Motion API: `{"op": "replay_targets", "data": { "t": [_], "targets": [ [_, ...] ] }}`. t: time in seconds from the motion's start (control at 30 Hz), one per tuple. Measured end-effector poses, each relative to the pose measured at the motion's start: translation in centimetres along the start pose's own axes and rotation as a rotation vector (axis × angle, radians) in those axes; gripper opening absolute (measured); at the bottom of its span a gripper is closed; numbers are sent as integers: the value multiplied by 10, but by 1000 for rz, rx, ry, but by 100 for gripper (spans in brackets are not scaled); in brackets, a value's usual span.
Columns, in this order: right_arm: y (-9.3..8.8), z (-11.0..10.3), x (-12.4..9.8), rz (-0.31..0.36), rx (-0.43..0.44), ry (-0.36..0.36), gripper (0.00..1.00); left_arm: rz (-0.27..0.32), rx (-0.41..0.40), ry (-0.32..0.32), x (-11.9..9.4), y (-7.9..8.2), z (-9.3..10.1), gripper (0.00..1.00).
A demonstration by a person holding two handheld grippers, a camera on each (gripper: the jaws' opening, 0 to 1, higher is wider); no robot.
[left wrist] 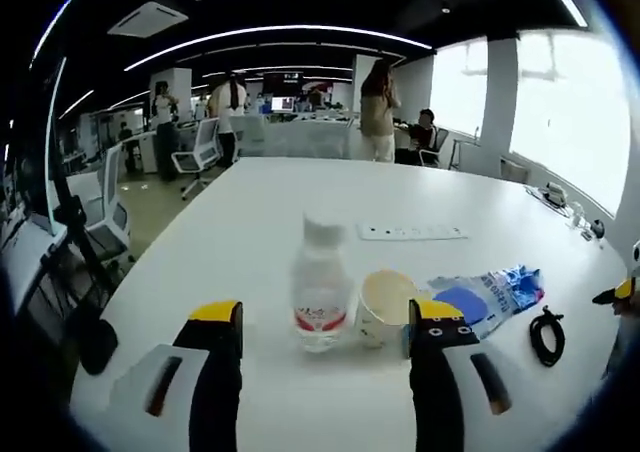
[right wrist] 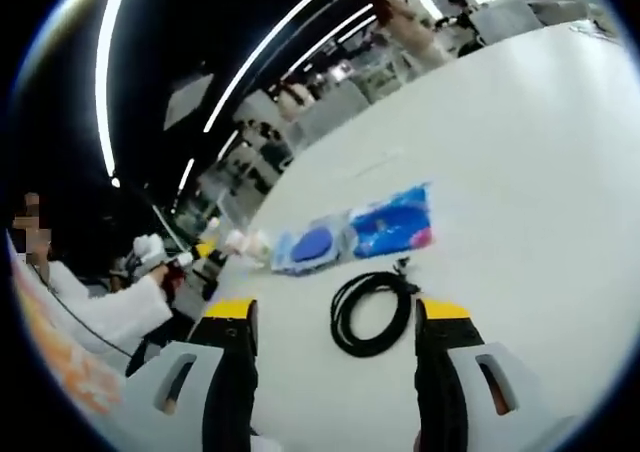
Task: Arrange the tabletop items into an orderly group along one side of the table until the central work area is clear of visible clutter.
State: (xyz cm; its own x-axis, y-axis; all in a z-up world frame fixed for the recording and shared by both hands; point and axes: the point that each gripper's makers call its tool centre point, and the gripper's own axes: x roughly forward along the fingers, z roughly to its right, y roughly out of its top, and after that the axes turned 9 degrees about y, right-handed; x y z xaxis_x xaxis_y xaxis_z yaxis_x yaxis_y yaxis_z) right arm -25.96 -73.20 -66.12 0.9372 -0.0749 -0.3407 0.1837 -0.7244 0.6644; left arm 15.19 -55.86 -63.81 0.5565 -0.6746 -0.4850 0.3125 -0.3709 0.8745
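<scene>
Standing beside the cup, the bottle (light, nearly empty) could topple if your left gripper closes off-centre; it sits just ahead, between the released jaws. Your right gripper, also spread wide, frames the coiled cable, with the blue packet just beyond.

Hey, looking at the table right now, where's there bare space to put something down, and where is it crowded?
Free: the broad white tabletop beyond the power strip, and the stretch left of the water bottle. Crowded: the near edge, where bottle, paper cup, blue packet and coiled black cable sit close together. The right claw is at the cable.
</scene>
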Motion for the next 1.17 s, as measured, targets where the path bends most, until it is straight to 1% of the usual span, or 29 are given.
{"op": "replay_targets", "data": {
  "t": [0.07, 0.2, 0.23, 0.33, 0.5, 0.63, 0.73, 0.83, 0.97, 1.17],
  "targets": [
    [-4, -1, 1, -18, -24, -4, 70, -27, 9, -25, -9, -10, 3, 77],
    [-11, -3, 2, -47, -36, -10, 77, -63, 12, -59, -25, -28, 6, 87],
    [-13, -3, 2, -56, -38, -14, 79, -71, 10, -63, -28, -32, 5, 88],
    [-23, -4, -1, -91, -48, -27, 83, -130, 7, -71, -38, -52, 2, 91],
    [-39, -6, -6, -124, -38, -34, 88, -181, 9, -89, -51, -72, -1, 100],
    [-53, -8, -9, -161, -30, -38, 89, -224, -18, -98, -62, -89, -4, 100],
    [-61, -10, -11, -181, -37, -40, 89, -242, -25, -101, -69, -96, -6, 100],
    [-68, -13, -12, -188, -18, -36, 89, -260, -18, -107, -73, -100, -7, 100],
    [-73, -14, -11, -200, -13, -34, 89, -265, -23, -109, -75, -100, -9, 100],
    [-74, -16, -10, -200, -12, -31, 89, -272, -28, -115, -75, -100, -9, 100]
  ]
}}
